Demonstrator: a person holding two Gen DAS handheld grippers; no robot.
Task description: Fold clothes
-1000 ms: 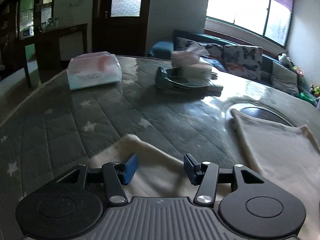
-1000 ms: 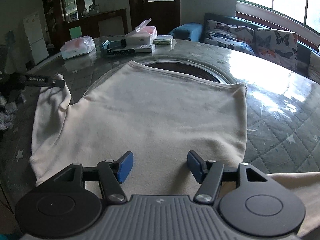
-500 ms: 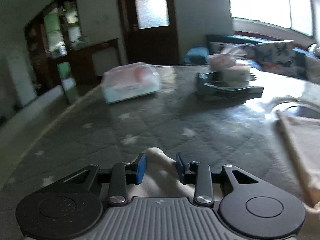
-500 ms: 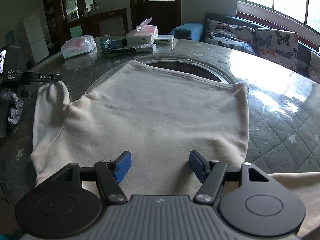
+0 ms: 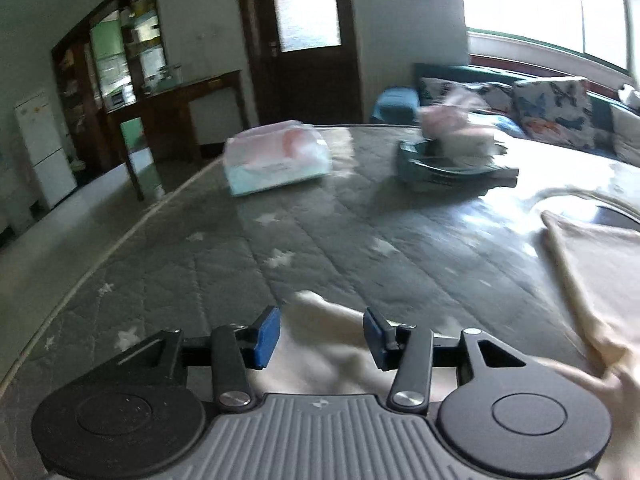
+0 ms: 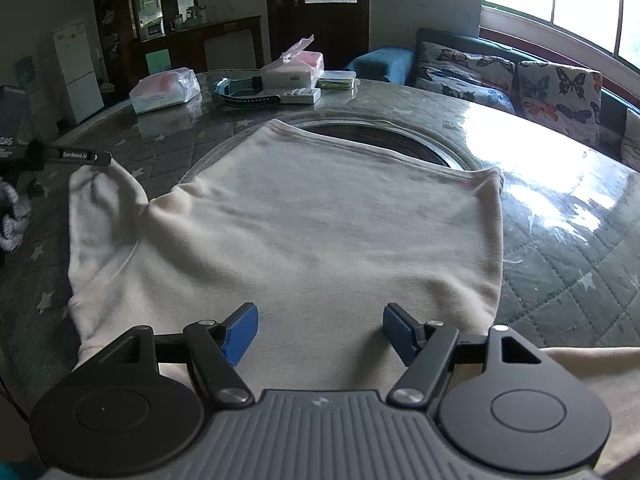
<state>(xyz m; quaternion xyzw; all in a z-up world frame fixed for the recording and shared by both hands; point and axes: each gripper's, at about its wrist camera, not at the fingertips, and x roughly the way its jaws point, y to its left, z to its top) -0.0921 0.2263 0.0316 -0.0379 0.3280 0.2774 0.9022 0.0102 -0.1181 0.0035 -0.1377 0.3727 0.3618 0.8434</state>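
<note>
A cream long-sleeved top [image 6: 320, 232] lies spread on the grey quilted table [image 6: 580, 272], hem toward the far side. My right gripper [image 6: 318, 326] hovers open over the top's near part, nothing between its blue pads. The left sleeve [image 6: 104, 216] runs out to the left and rises in a peak at the tip of my left gripper [image 6: 96, 157]. In the left wrist view my left gripper [image 5: 322, 334] has its fingers apart, with the sleeve end [image 5: 320, 320] bunched between them. The top's body [image 5: 592, 264] shows at the right.
A tissue pack [image 5: 276, 160] and a stack of books with a tissue box [image 5: 456, 160] sit at the table's far side. A round inset [image 6: 380, 136] lies under the top's hem. The table edge [image 5: 120, 240] curves along the left. A sofa with butterfly cushions [image 6: 520, 76] stands behind.
The left gripper's fingers narrowed around the sleeve end, then widened slightly, and its view swung left. The sleeve end has risen. The right gripper has barely moved.
</note>
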